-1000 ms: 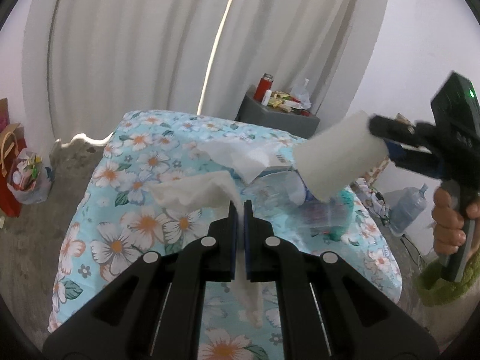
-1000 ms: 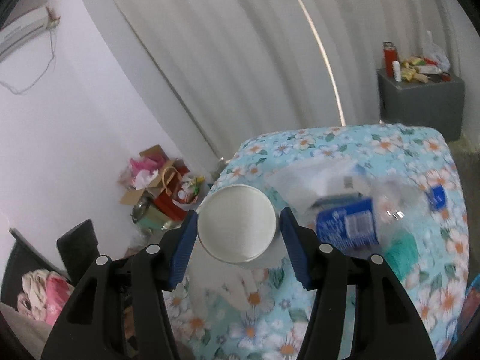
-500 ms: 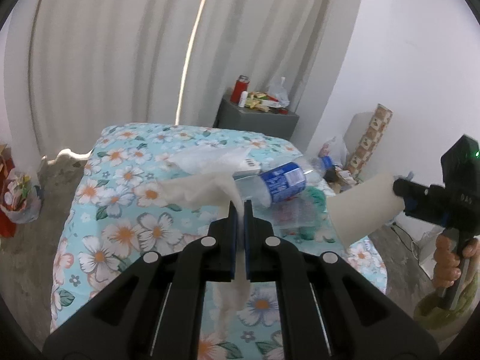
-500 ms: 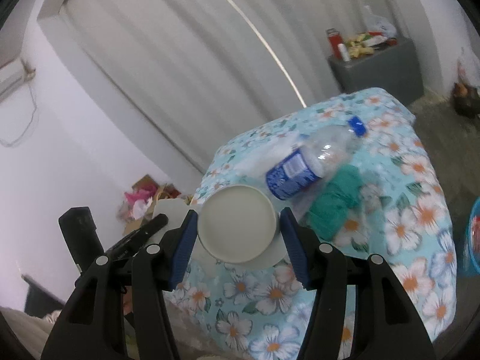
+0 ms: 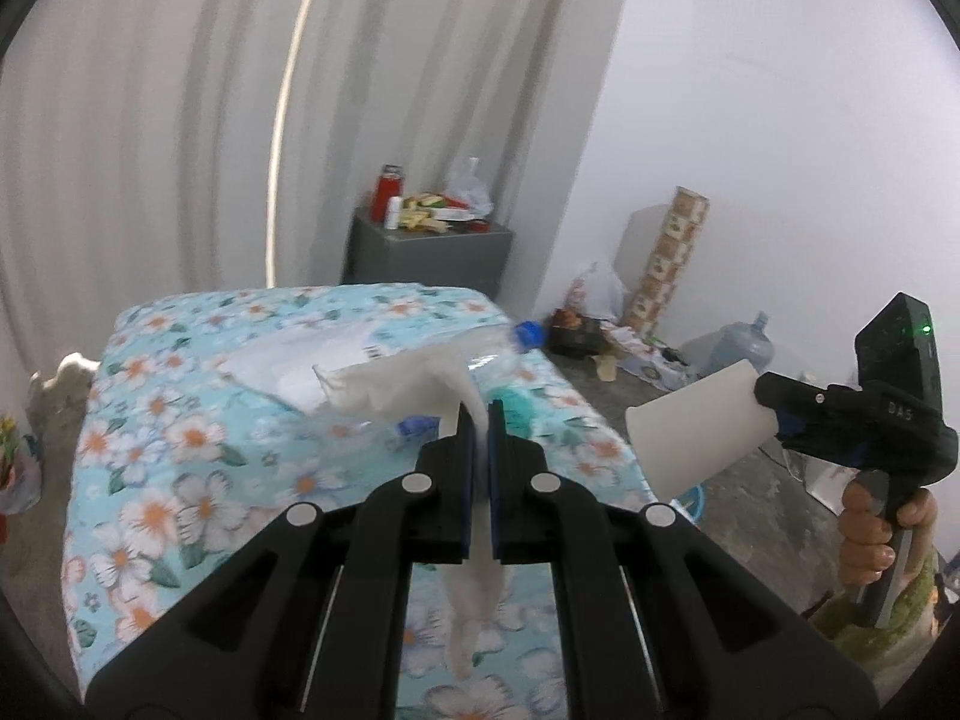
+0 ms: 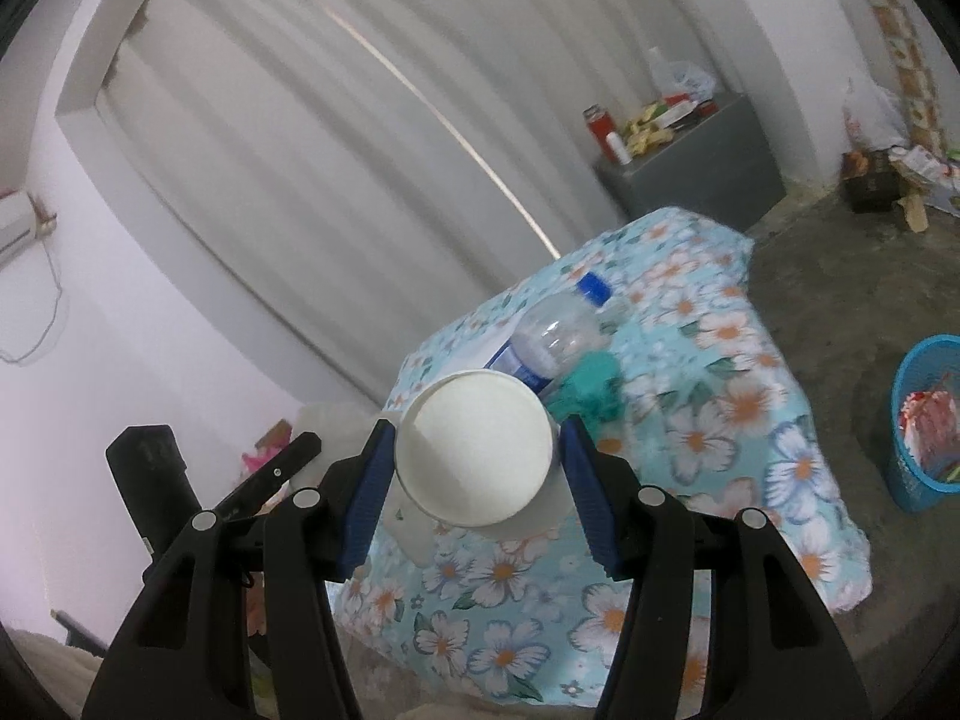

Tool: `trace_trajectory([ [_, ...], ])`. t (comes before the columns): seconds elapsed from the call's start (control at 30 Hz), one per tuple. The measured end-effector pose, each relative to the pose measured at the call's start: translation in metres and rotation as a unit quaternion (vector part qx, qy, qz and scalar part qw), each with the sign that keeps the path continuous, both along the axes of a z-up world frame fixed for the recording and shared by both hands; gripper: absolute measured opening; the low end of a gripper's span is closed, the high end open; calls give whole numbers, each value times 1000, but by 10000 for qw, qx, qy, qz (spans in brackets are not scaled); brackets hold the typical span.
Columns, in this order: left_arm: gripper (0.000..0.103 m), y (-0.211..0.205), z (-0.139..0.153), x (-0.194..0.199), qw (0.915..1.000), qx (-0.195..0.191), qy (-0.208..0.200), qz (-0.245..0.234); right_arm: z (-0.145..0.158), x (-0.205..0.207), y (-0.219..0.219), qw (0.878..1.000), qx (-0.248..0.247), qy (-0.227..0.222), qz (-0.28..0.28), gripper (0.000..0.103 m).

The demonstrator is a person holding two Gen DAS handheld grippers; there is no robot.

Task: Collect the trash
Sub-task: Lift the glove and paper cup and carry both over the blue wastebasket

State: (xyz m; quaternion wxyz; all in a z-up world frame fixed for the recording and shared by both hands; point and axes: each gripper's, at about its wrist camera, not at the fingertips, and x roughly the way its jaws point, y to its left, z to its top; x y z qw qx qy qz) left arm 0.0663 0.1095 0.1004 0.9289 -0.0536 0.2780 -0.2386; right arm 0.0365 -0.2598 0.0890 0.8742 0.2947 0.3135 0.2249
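Tissue (image 5: 414,387) hangs pinched in the left claw (image 5: 478,420), whose jaws are closed on it; one end spreads up and leftward past the tips, the other dangles below them over the floral tabletop (image 5: 150,480). Ahead of that claw on the tabletop lie a bottle (image 5: 498,354) with a blue cap, something teal beside it, and a clear bag (image 5: 282,369).

To its right, off the tabletop edge, the right claw (image 6: 477,450) grips a white paper cup (image 6: 474,447) by its sides, base toward the camera, with a hand (image 5: 882,531) on the handle. Beyond the cup in the right view lie the bottle and the teal thing. A blue bin (image 6: 927,420) stands on the floor, well to the right of this claw, with scraps inside.
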Motion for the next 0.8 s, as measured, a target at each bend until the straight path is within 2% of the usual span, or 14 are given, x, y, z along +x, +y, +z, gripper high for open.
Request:
trace_trajectory([
  [0.43,2,-88,17,-3,9953,23,-140,-957,-2,-34,-66,9970,210,-121,-729,55],
  [0.8,2,-169,21,4,9851,238,-204,-1691,-15,-53,-117,9908,478,-110,-1260,55],
])
